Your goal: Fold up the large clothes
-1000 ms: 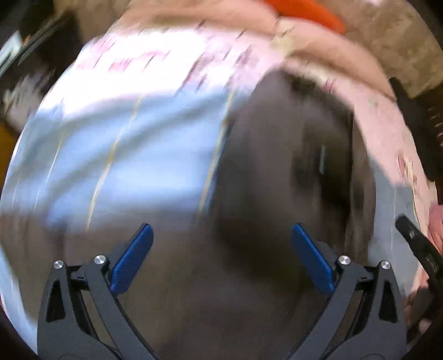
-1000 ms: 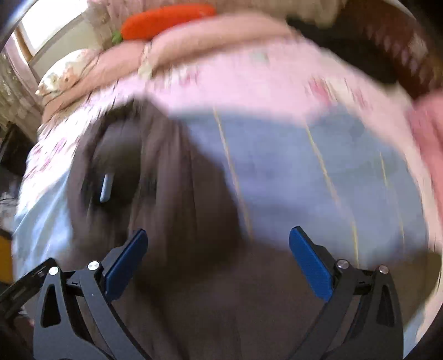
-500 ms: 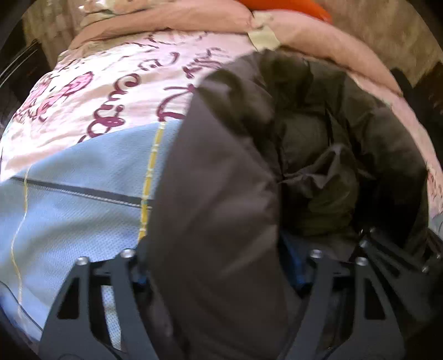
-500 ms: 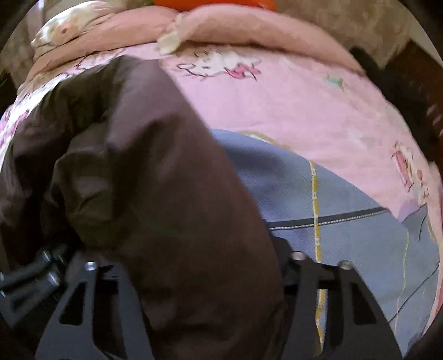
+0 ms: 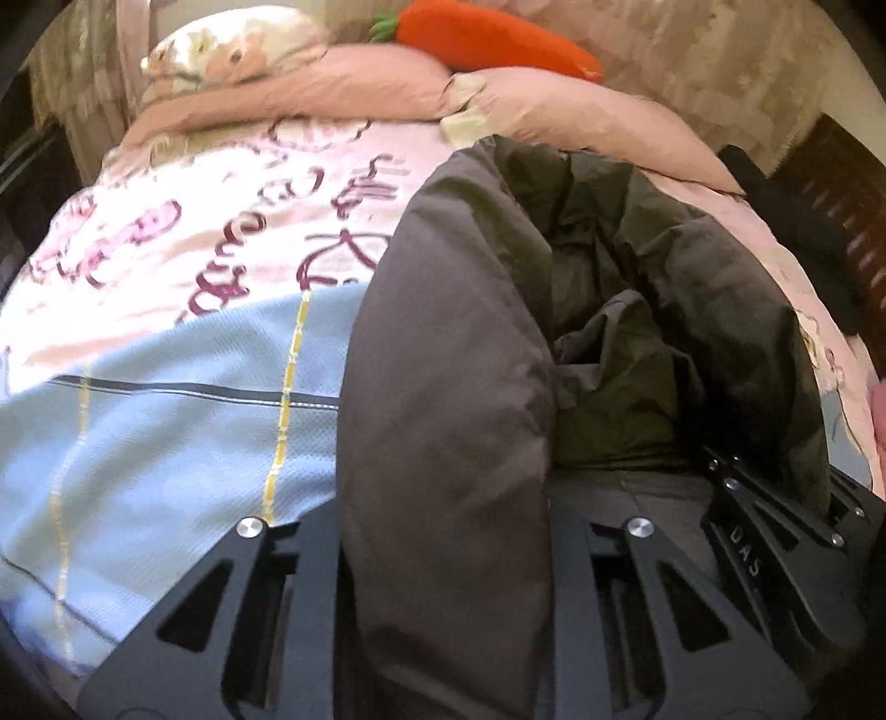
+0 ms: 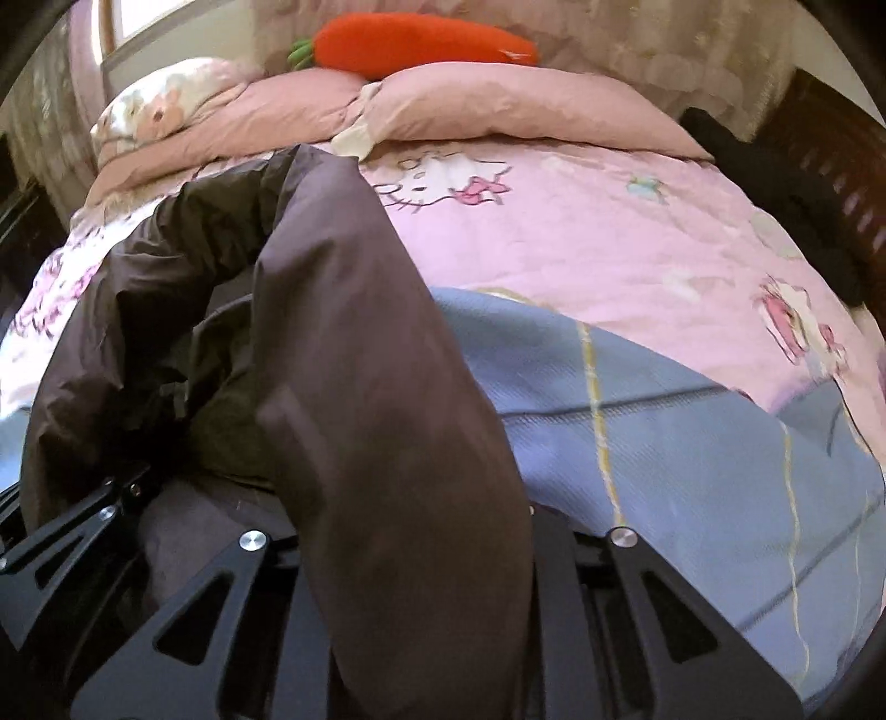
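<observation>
A large dark brown padded jacket lies on the bed, its darker lining bunched in the middle. My left gripper is shut on a thick fold of the jacket, which covers its fingertips. In the right wrist view my right gripper is shut on another fold of the same jacket. The two grippers sit close side by side: the right one's black frame shows at the lower right of the left wrist view, the left one's frame at the lower left of the right wrist view.
The bed has a pink cartoon-print cover and a light blue blanket under the jacket. Pink pillows and an orange carrot plush lie at the head. A dark wooden bed frame stands at the right.
Both grippers were open above the jacket a second ago; they have since closed on its folds and lifted slightly, so more of the pillows and the carrot plush shows.
</observation>
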